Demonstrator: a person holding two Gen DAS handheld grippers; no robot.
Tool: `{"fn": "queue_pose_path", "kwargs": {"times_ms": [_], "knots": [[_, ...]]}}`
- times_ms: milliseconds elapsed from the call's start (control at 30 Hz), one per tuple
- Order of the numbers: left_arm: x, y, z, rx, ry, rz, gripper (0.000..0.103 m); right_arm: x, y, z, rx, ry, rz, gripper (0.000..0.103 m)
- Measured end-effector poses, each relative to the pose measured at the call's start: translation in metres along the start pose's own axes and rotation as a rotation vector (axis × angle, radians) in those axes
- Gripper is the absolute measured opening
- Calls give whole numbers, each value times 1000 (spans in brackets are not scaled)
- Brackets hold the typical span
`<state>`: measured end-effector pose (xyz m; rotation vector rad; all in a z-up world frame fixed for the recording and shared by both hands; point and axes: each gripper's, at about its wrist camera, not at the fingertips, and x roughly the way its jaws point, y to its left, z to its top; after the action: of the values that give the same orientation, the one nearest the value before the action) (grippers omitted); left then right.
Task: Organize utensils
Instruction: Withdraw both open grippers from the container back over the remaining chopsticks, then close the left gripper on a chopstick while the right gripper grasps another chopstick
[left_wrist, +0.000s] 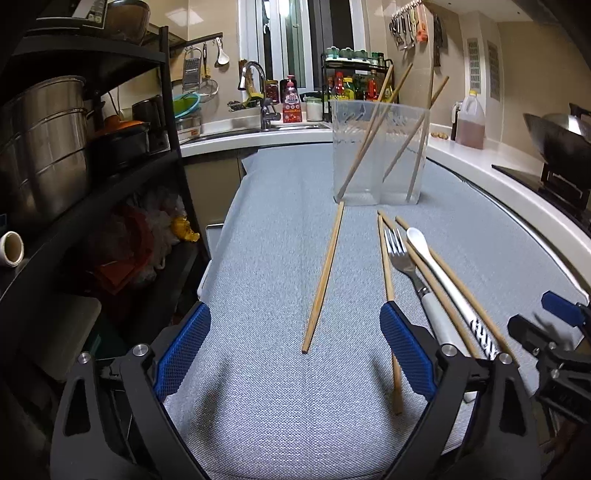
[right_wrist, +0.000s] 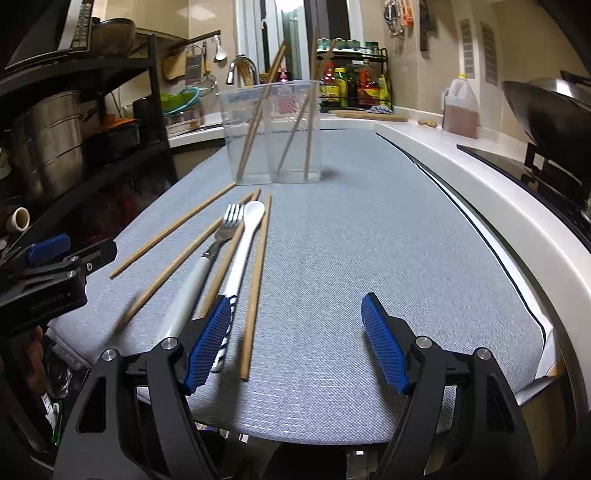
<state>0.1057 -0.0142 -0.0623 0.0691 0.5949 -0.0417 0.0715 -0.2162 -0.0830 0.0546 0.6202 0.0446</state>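
Left wrist view | lone chopstick (left_wrist: 324, 275) lies flat on the grey mat (left_wrist: 266, 229), pointing to the clear holder (left_wrist: 380, 155) | left gripper (left_wrist: 295, 354) open, empty, straddling its near end | right gripper (right_wrist: 295, 343) open, empty, beside the spoon (right_wrist: 243, 243) and fork (right_wrist: 218, 240) | we lower squarely, close mid-pad, then lift level.

Matt wooden chopsticks (left_wrist: 325, 277) and a glossy white spoon (left_wrist: 421, 243) lie on woven grey cloth (left_wrist: 277, 221).
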Motion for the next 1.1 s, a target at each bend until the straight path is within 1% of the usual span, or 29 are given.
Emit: {"fn": "queue_pose_path", "kwargs": {"times_ms": [100,167,233,333,467,500,533,567,600,633,667,700,733,767,833,933,1000,1033,1067,1100], "knots": [[8,2,-3,-3,6,10,88,7,-1,-5,-7,19,-8,73],[13,9,-4,-34,4,6,86,12,0,-8,-18,31,-10,73],[17,12,-5,-50,10,-6,85,13,3,-10,-42,19,-19,73],[21,10,-9,-28,9,-9,83,15,2,-12,-47,0,-12,75],[27,6,-15,-8,1,-26,76,14,1,-19,-53,-56,-6,78],[28,5,-17,-7,2,-33,73,14,0,-22,-54,-72,-4,78],[31,4,-20,-5,9,-48,67,14,1,-22,-54,-80,-4,78],[30,4,-21,-11,-3,-66,57,14,0,-23,-54,-89,-2,78],[30,4,-22,-13,-6,-80,53,13,0,-23,-55,-93,-1,78],[30,2,-21,-5,-10,-96,42,13,0,-23,-56,-93,0,76],[30,1,-21,1,-10,-111,31,13,0,-23,-57,-92,9,72],[29,0,-21,2,-10,-125,26,12,-1,-23,-59,-93,12,68],[28,1,-22,0,-10,-133,18,12,-1,-23,-60,-98,15,64],[28,1,-23,-6,-12,-138,13,11,-1,-23,-60,-102,16,62],[25,5,-26,-28,-19,-153,8,10,-1,-26,-62,-111,22,62],[22,2,-31,-27,-39,-150,6,9,-2,-30,-73,-136,33,62],[21,0,-34,-20,-50,-140,6,7,-2,-33,-79,-158,46,49],[21,-2,-34,-17,-53,-137,5,6,-1,-35,-87,-169,64,32],[20,-2,-35,-18,-51,-138,5,5,1,-36,-99,-174,83,18],[19,-2,-35,-20,-48,-141,5,4,3,-37,-109,-174,96,13]]}}
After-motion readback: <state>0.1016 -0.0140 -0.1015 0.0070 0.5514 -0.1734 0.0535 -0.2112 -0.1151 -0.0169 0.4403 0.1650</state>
